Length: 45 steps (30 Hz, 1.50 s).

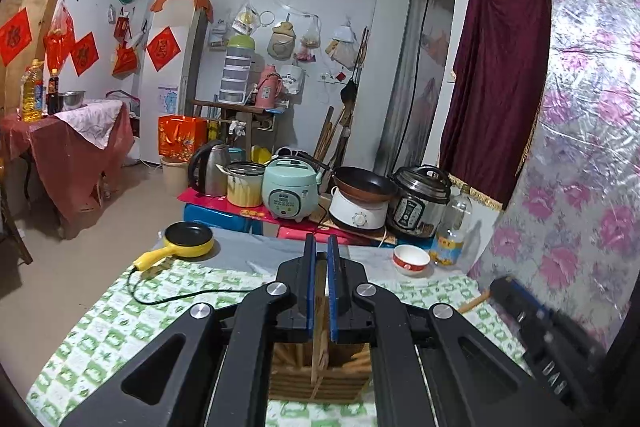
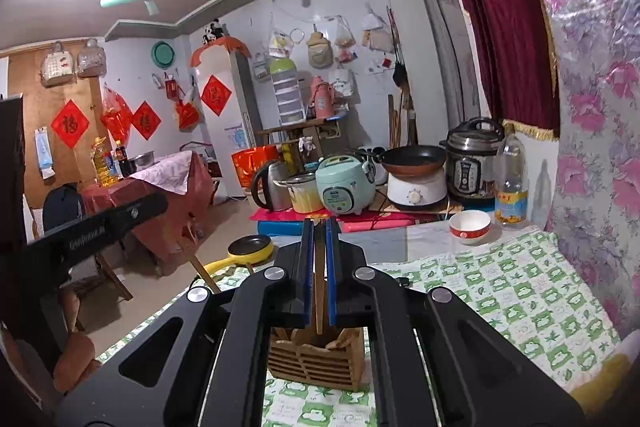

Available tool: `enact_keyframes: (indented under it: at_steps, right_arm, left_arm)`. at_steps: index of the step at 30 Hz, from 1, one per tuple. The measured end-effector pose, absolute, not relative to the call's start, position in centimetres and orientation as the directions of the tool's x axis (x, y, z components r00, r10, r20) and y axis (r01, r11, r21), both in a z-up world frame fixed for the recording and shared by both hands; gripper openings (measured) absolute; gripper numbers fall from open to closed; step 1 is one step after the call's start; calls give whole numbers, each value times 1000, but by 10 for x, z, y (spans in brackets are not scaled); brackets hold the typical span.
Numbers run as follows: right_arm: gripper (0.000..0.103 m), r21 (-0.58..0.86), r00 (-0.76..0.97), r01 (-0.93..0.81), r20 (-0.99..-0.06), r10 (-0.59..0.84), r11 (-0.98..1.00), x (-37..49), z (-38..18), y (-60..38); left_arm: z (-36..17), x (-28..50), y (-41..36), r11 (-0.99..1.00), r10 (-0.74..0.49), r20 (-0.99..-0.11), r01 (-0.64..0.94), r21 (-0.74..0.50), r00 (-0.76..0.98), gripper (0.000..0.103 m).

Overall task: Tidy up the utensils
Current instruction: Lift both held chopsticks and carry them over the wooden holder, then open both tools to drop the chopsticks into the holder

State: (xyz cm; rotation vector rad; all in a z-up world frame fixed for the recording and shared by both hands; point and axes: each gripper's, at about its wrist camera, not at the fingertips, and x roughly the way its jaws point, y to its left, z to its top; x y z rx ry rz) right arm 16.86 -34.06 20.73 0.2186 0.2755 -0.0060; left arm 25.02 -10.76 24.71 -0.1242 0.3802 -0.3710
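Left wrist view: left gripper (image 1: 320, 247) was clenched on a thin wooden stick, probably a chopstick (image 1: 319, 307), which ran down between the blue pads toward the slatted wooden utensil holder (image 1: 320, 383) standing on the green-checked cloth (image 1: 132, 315) directly below. More sticks stood in the holder; too crowded to count. One yellow pan (image 1: 188, 237) with its cord, one red-and-white bowl (image 1: 411, 259) and one bottle (image 1: 454, 227) sat further back on the table. The other gripper's black body showed at the right edge, with a wooden tip poking out beside it.

Right wrist view: right gripper (image 2: 320, 227) was likewise clamped on wooden sticks (image 2: 319, 287), seemingly two held together, their lower ends over the same holder (image 2: 316, 359), one of its kind. Spoon-like wooden pieces lay inside; number unclear. One bowl (image 2: 470, 225), one yellow pan (image 2: 251, 247), one bottle (image 2: 511, 183). The left gripper's body crossed the frame at the left.

Judgement: step in hand looked like sorting, each gripper carrying sticks lifted clear above the holder. Next move calls for steering the lower ends into the chosen compartment, upright, without snagging the pieces already standing there, then easing the pads apart.
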Motion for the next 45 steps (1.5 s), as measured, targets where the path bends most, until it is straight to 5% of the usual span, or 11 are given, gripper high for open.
enact_keyframes:
  at_steps: [13, 20, 38, 39, 40, 41, 45]
  right_arm:
    - [7, 203, 939, 35, -343, 37, 978, 214, 182, -343]
    - [7, 180, 926, 37, -375, 34, 983, 224, 171, -336]
    - [11, 165, 879, 34, -474, 49, 986, 241, 153, -338]
    - [12, 166, 874, 45, -484, 41, 985, 243, 151, -339]
    - [19, 170, 872, 48, -488, 42, 984, 244, 149, -340]
    - [22, 173, 870, 48, -491, 44, 984, 245, 148, -340]
    - [27, 171, 880, 61, -474, 28, 983, 241, 150, -344]
  left_arm:
    - [223, 291, -118, 946, -321, -303, 284, -159, 898, 6]
    - [195, 323, -121, 926, -376, -441, 318, -202, 815, 6]
    - [167, 341, -132, 938, -344, -539, 305, -163, 769, 7]
    - [166, 342, -135, 941, -335, -547, 303, -152, 767, 22]
    - [165, 342, -136, 944, -326, -554, 299, -141, 766, 57]
    - [164, 340, -136, 947, -316, -550, 290, -138, 773, 67]
    - [168, 334, -135, 951, -304, -528, 285, -120, 793, 70]
